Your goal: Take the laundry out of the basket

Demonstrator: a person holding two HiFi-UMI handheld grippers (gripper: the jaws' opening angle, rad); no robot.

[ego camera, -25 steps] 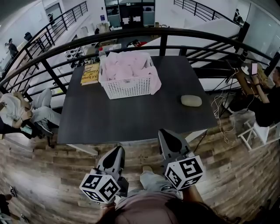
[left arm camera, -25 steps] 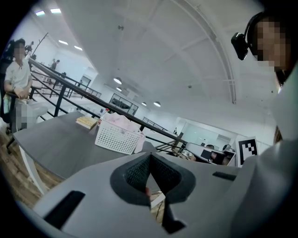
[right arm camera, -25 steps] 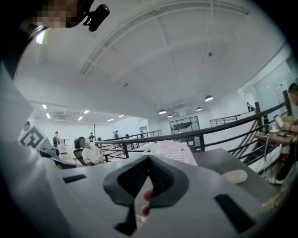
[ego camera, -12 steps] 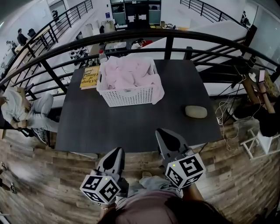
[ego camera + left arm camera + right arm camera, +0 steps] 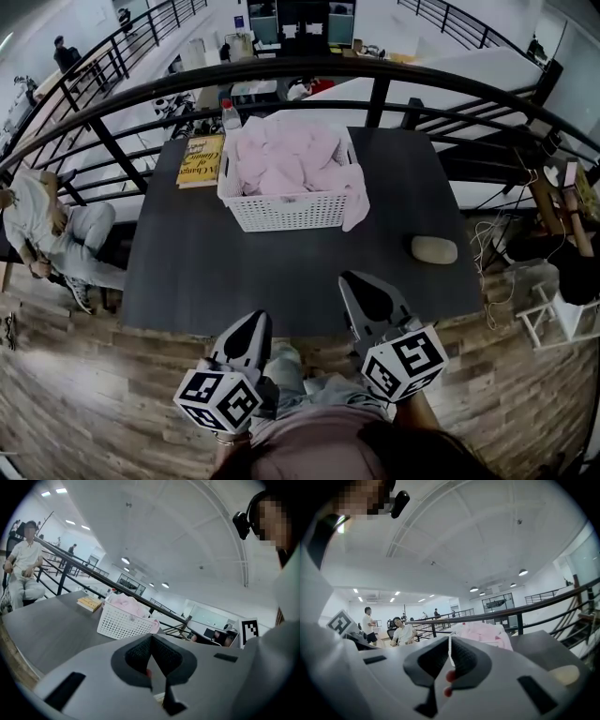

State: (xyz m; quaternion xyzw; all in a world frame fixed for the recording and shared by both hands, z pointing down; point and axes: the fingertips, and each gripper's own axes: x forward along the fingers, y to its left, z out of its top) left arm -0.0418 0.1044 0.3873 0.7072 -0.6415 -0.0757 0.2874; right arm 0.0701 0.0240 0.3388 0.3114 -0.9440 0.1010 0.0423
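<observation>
Dark counter (image 5: 234,272) in the head view carries a white basket (image 5: 291,211) heaped with pink laundry (image 5: 281,159) at its far side, left tongs (image 5: 251,323) and right tongs (image 5: 361,286) at its near edge; the left gripper view shows its tongs pressed together and empty, the right gripper view likewise

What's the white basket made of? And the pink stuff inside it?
The basket looks like matte white plastic, with stiff walls full of little holes. The pink laundry looks like soft cloth: it lies rumpled, and one piece droops over the rim.
</observation>
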